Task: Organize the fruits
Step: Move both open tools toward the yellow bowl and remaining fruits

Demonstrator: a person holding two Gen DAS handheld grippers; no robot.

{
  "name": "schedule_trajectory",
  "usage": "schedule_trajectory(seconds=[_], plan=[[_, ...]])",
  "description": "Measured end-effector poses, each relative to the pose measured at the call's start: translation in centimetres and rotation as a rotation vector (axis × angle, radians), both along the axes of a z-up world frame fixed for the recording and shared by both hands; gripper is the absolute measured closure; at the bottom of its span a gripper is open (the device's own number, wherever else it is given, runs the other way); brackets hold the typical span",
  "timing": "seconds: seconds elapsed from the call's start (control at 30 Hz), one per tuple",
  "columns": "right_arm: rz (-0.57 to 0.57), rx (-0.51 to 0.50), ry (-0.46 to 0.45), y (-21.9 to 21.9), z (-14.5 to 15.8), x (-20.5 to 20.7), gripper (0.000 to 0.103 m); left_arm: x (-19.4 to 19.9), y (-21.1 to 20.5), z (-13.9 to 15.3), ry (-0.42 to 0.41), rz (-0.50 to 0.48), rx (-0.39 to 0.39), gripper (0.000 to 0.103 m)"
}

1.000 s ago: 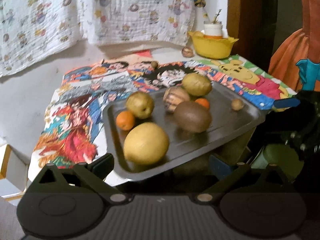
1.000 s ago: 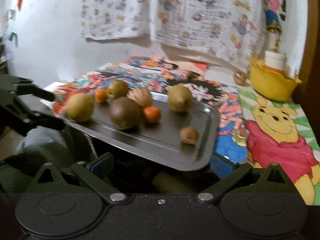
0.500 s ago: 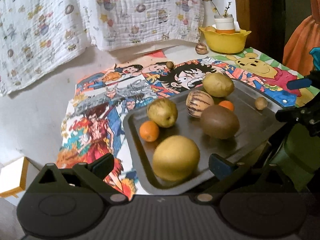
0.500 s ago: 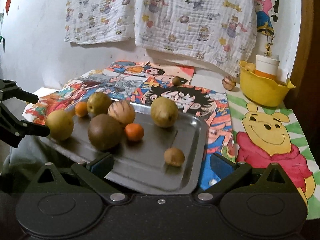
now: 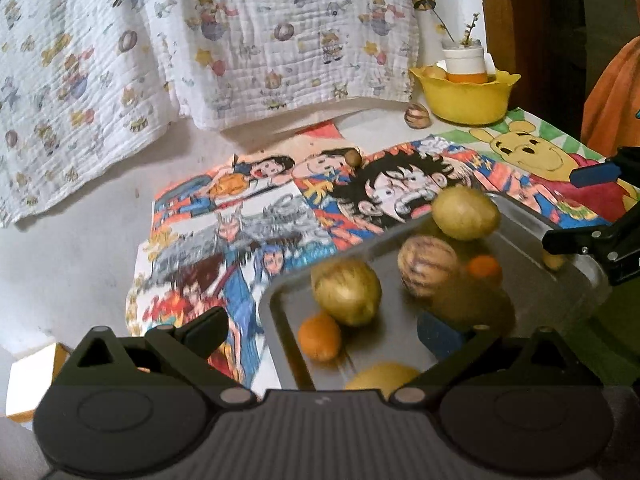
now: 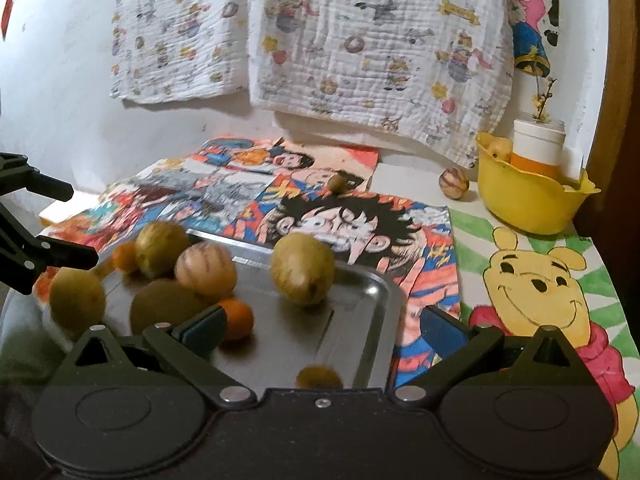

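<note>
A grey metal tray (image 5: 288, 344) (image 6: 372, 308) lies on the table with several fruits on it: yellow-green pears (image 5: 346, 292) (image 6: 302, 268), a striped melon (image 5: 426, 266) (image 6: 205, 267), a brown kiwi (image 6: 164, 312), small oranges (image 5: 320, 336) (image 6: 238, 318) and a small brown fruit (image 6: 318, 377). My left gripper (image 5: 320, 330) is open over the tray's left end. My right gripper (image 6: 320, 328) is open over the tray's right end. Each gripper shows in the other's view, the right one (image 5: 592, 236) and the left one (image 6: 36, 248).
A yellow bowl (image 5: 466, 96) (image 6: 528, 196) with a white jar stands at the back right. A striped fruit (image 5: 418, 116) (image 6: 453, 183) and a small brown fruit (image 5: 353, 157) (image 6: 337, 182) lie on the cartoon-print cloths. A quilt hangs on the wall behind.
Both grippers have moved forward over the tray, and the tray now lies further onto the table. The small brown fruit has rolled toward the tray's near edge.
</note>
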State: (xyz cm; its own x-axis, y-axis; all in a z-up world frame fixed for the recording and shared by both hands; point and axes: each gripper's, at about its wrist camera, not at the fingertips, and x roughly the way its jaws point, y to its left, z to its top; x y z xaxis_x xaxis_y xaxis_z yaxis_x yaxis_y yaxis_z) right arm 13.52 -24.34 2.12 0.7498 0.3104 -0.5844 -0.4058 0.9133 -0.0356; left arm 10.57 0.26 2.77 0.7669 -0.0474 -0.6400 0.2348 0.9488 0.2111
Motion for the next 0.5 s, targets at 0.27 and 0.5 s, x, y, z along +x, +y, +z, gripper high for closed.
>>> schedule_trajectory(seconds=[0.27, 0.5], plan=[[-0.046, 0.044, -0.124, 0.6, 0.7, 1.9, 0.001, 4.2, -0.9, 0.6, -0.016, -0.002, 0.036, 0.000], [-0.085, 0.055, -0.116, 0.9, 0.1, 4.6, 0.001, 7.6, -1.4, 0.0, -0.019, -0.012, 0.079, 0.000]])
